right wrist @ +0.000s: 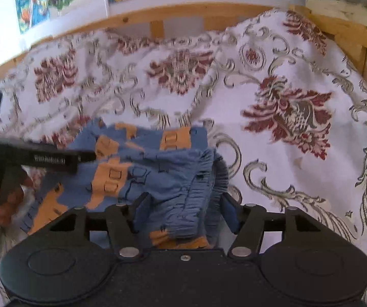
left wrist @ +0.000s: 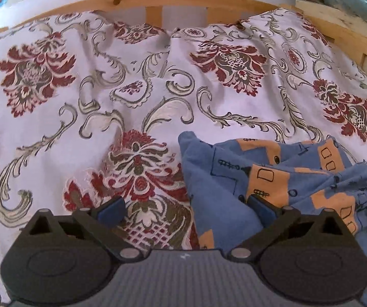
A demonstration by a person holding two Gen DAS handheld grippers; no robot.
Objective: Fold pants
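Right wrist: right claw [right wrist: 183, 211] wide around pants [right wrist: 158, 168] waistband; left claw [left wrist: 186, 209] released.

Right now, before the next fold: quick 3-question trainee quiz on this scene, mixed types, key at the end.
1. True or false: the left hand-held gripper is shut on the pants.
2. Multiple choice: which part of the pants lies between the right hand-held gripper fingers? A) a leg cuff B) the gathered elastic waistband C) nothing
3. Fill in: the pants lie on a floral ____ bordered by a wooden rail.

Key: 1 false, its fingers stand wide apart; 2 B; 3 bedspread.
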